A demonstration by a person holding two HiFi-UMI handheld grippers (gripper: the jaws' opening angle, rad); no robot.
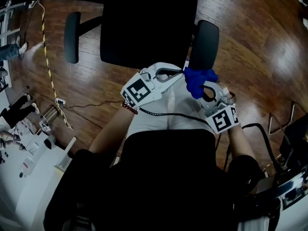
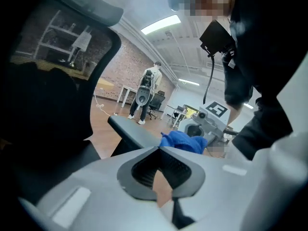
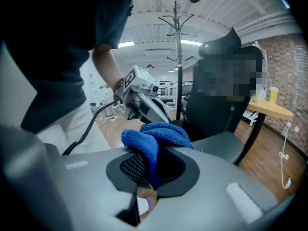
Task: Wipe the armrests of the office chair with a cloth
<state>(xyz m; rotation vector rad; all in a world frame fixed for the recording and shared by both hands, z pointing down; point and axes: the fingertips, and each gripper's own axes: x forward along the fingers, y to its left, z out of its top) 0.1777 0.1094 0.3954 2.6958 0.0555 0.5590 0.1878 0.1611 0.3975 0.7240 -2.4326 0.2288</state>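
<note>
Dark clothing of the person fills the bottom of the head view, and from it reach two grippers, each carrying one cube with square markers. One blue cloth [image 1: 198,80] is in play: it is pinched between the jaws of the right gripper [image 1: 206,88], which in its own view are drawn in on the fabric, with most of the cloth bunched up above the tips. The left gripper [image 1: 175,74] points across toward the right one, its tips just beside the cloth; its own view shows its jaws drawn together with nothing between them. One black office chair [image 1: 144,23] stands in front on the wooden floor [image 1: 250,32], with two armrests well apart on either side of the seat. The left armrest [image 1: 72,36] has neither gripper near it. The cloth sits at the near end of the right armrest [image 1: 205,42], between that pad and the right gripper's body; whether it actually presses on the pad cannot be told. One yellow-and-black cable [image 1: 48,66] trails across the floor at the left, near a white table [image 1: 33,177]. Beyond the chair, the left gripper view shows one other person [image 2: 144,93] standing far back in the room, and the right gripper view shows one coat stand [image 3: 178,42].
</note>
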